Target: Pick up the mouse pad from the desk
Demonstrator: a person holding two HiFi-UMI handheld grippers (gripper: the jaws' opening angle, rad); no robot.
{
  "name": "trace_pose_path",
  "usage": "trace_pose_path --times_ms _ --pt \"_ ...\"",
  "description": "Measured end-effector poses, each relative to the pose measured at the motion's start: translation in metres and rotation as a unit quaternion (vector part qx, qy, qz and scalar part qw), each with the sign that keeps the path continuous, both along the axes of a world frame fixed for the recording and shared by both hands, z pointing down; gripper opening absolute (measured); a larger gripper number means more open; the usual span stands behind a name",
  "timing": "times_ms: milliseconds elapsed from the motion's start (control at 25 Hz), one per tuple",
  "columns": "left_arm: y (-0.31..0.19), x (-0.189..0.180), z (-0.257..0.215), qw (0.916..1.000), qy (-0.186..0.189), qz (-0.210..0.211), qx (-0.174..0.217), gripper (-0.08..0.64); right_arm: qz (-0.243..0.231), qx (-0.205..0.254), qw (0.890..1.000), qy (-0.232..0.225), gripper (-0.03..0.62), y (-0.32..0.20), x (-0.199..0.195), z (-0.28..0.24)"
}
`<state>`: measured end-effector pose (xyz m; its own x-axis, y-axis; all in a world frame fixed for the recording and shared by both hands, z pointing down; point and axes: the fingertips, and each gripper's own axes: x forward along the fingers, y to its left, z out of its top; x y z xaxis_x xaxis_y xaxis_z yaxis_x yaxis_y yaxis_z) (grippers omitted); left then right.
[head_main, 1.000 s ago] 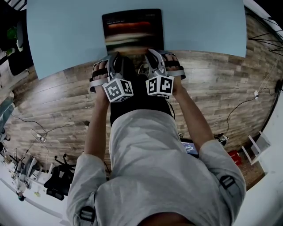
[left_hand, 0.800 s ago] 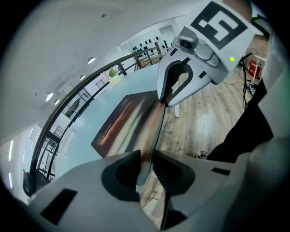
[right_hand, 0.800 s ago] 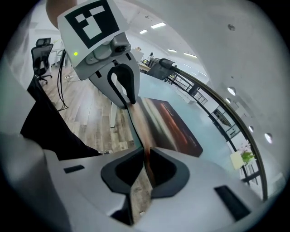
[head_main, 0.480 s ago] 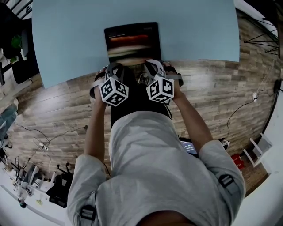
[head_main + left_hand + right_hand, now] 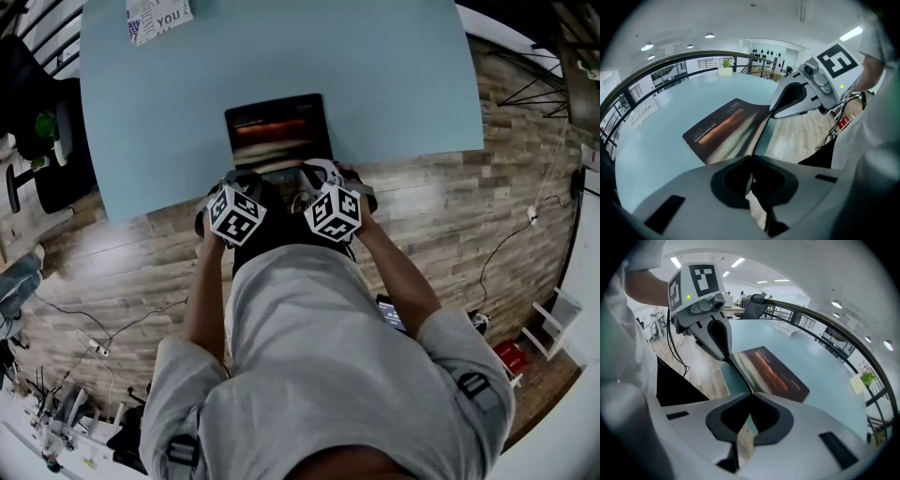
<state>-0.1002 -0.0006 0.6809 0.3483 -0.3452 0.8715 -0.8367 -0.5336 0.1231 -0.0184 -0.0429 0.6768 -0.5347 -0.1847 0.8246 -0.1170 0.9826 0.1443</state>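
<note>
Pale blue worktop filled the top of the head view, and the dark mouse pad sat right at its near edge, straight in front of the person. Both tools were on it! The left tool had the near edge of the pad towards its left corner, and the right tool had the same edge towards the right corner, the two marker cubes side by side just above the grey shirt.

From the left gripper view, the jaws were closing with the thin edge of the pad between them, the pads pinching it. The right gripper view told the same story: jaws closing in, the pad's edge nipped between the two pads. In both gripper views the near strip of the pad curved up off the worktop towards the jaws, while its far part lay flat on the blue surface.

Over at the worktop's far left corner lay a printed leaflet, well apart from the pad. Wooden floor showed below the worktop's edge.
</note>
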Motion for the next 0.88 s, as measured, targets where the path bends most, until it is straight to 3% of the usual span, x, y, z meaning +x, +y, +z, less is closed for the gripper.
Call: trace_pose_path --times_ms 240,400,600,880 --pt "-0.009 -0.009 -0.014 0.9997 0.002 0.025 0.000 0.025 0.042 -0.032 0.999 -0.001 0.018 -0.010 -0.012 -0.014" --pt "-0.022 -0.014 -0.026 0.9989 0.032 0.034 0.001 0.025 0.060 -0.023 0.998 0.003 0.018 -0.026 -0.019 -0.026" --pt "-0.038 -0.025 -0.037 0.9967 0.081 0.010 0.000 0.025 0.081 -0.012 0.997 -0.002 0.018 -0.040 -0.028 -0.038" --pt "-0.071 -0.045 -0.062 0.9931 0.109 -0.019 0.040 0.025 0.138 -0.010 0.989 -0.042 0.018 -0.068 -0.045 -0.059"
